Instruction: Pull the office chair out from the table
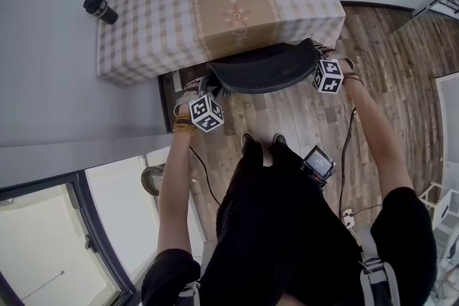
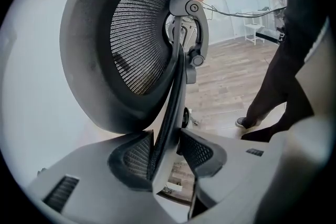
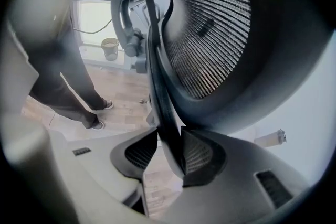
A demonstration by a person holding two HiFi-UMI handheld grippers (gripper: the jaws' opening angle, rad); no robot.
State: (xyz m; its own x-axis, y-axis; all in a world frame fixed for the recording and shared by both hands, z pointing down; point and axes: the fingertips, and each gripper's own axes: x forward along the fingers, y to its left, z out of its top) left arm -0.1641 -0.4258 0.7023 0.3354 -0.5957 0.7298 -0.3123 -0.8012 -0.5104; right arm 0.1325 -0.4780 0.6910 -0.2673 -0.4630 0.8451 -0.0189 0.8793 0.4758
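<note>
The black mesh office chair [image 1: 262, 68] stands with its back against the front edge of the table [image 1: 143, 18], which wears a checked cloth. My left gripper [image 1: 209, 84] holds the left end of the chair back, and my right gripper [image 1: 316, 59] holds the right end. In the left gripper view the rim of the chair back [image 2: 139, 44] runs between the jaws of the left gripper [image 2: 165, 152], and both pads press on it. The right gripper view shows the same: the chair back [image 3: 210, 34] has its rim clamped in the right gripper [image 3: 168, 152].
A dark bottle [image 1: 100, 9] lies left of the table. My own feet [image 1: 262, 142] stand on the wood floor just behind the chair. A cable and a small device [image 1: 319, 163] hang at my right side. A round pot [image 1: 152, 179] sits by the window frame at the left.
</note>
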